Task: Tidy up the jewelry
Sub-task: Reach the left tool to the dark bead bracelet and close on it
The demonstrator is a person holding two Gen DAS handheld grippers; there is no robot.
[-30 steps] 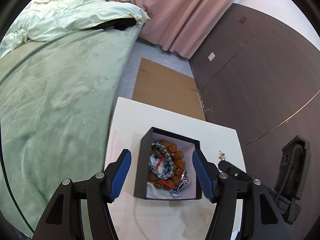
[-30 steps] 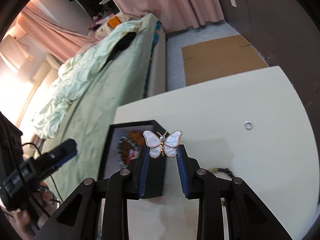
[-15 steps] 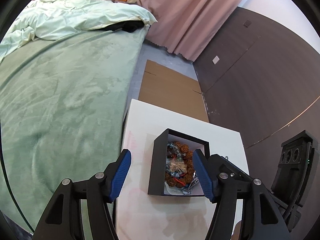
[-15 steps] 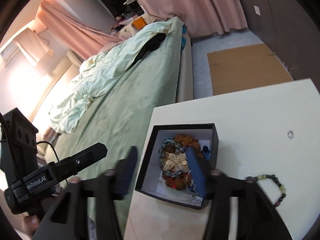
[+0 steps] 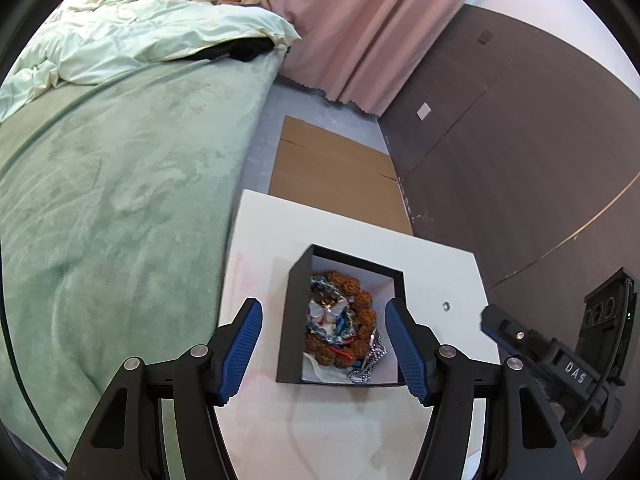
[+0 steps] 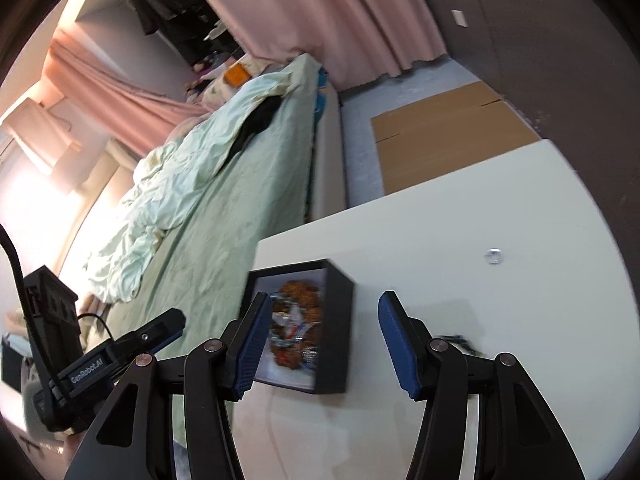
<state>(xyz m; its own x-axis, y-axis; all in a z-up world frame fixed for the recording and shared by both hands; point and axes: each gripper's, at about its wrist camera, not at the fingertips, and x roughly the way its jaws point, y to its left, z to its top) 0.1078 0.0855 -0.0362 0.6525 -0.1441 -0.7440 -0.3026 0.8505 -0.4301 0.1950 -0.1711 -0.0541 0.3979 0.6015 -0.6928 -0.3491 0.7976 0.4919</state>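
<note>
A black jewelry box (image 5: 294, 312) stands open on the white table (image 5: 264, 240). It holds brown bead bracelets (image 5: 362, 304), a blue-grey bracelet, a silver chain (image 5: 370, 364) and a white butterfly brooch (image 5: 326, 310) lying on top. My left gripper (image 5: 322, 350) is open and empty, its jaws on either side of the box, above it. My right gripper (image 6: 320, 344) is open and empty, above the box's (image 6: 338, 320) right wall. A small silver ring (image 5: 445, 305) lies on the table right of the box; it also shows in the right wrist view (image 6: 494, 256). A dark bead bracelet (image 6: 460, 340) lies partly hidden behind my right finger.
A bed with a green blanket (image 5: 100, 200) runs along the table's left side. Flat cardboard (image 5: 332, 176) lies on the floor beyond the table. A dark wall (image 5: 520, 152) and pink curtains (image 5: 360, 20) stand behind. The other gripper's body (image 5: 560, 364) sits at the right.
My right gripper opened and let the butterfly brooch drop into the box, then drew back to the right. The left gripper stayed open over the box.
</note>
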